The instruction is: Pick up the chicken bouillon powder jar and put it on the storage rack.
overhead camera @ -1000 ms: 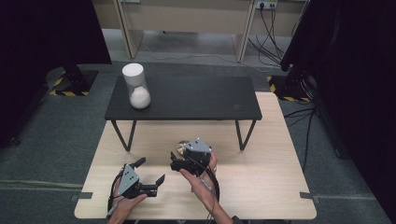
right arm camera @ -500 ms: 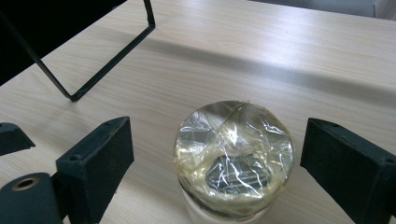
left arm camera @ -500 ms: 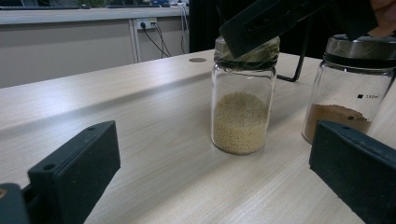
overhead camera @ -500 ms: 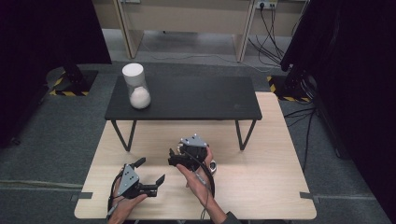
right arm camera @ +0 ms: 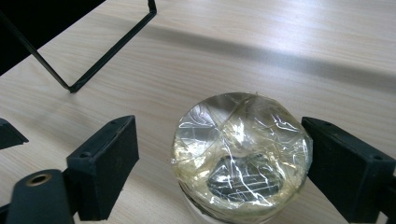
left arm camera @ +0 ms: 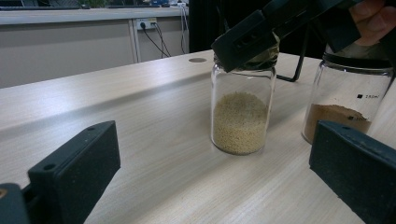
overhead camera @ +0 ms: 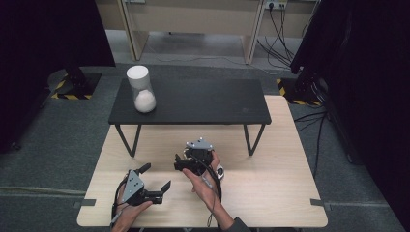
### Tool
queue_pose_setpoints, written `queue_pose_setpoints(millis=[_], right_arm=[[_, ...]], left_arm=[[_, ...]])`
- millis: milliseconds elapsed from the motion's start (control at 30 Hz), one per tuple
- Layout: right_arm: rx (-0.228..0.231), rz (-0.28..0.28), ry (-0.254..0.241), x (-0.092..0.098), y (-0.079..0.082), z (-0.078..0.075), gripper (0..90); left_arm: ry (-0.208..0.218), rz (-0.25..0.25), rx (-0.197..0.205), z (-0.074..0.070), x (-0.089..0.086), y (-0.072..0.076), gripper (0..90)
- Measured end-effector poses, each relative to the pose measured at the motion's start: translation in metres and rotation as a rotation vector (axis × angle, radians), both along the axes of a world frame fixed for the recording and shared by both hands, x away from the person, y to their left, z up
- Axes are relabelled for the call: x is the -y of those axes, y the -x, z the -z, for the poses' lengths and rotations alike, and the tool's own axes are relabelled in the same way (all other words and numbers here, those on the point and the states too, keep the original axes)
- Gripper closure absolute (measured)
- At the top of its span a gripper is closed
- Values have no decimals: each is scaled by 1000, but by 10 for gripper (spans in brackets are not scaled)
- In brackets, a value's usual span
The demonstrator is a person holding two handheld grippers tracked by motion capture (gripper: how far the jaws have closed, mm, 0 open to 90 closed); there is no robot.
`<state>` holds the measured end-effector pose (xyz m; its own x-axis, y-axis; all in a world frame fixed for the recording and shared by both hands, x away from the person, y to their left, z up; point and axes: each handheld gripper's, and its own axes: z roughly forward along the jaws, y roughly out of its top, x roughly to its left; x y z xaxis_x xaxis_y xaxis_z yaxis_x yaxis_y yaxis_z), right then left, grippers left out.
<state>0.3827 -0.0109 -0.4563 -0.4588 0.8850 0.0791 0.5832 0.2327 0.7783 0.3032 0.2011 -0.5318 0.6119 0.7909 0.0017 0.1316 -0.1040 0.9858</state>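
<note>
Pale desk (overhead camera: 270, 193): right gripper (right arm camera: 219, 168) fingers closing around the film-capped jar (right arm camera: 240, 149), gap at nine o'clock; left gripper (left arm camera: 210, 182) open.

The brown-powder jar (left arm camera: 348, 100) is marked "250ml".

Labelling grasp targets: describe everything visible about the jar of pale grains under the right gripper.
The jar is clear glass, cylindrical, upright on the light wooden table, roughly half full of pale yellowish grains. Its mouth is sealed with crinkled clear film, not a hard lid. The right gripper has just been closing around the top; one jaw looks at the film's edge, the other stands apart from it. A second jar with brown powder stands beside it.
</note>
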Motion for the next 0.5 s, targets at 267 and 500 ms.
queue_pose_setpoints(millis=[267, 500], right_arm=[[-28, -1, 15, 0, -3, -1, 190], [-63, -15, 32, 1, -9, -1, 218]], left_arm=[[0, 0, 0, 0, 0, 0, 10], [0, 1, -1, 0, 0, 0, 10]])
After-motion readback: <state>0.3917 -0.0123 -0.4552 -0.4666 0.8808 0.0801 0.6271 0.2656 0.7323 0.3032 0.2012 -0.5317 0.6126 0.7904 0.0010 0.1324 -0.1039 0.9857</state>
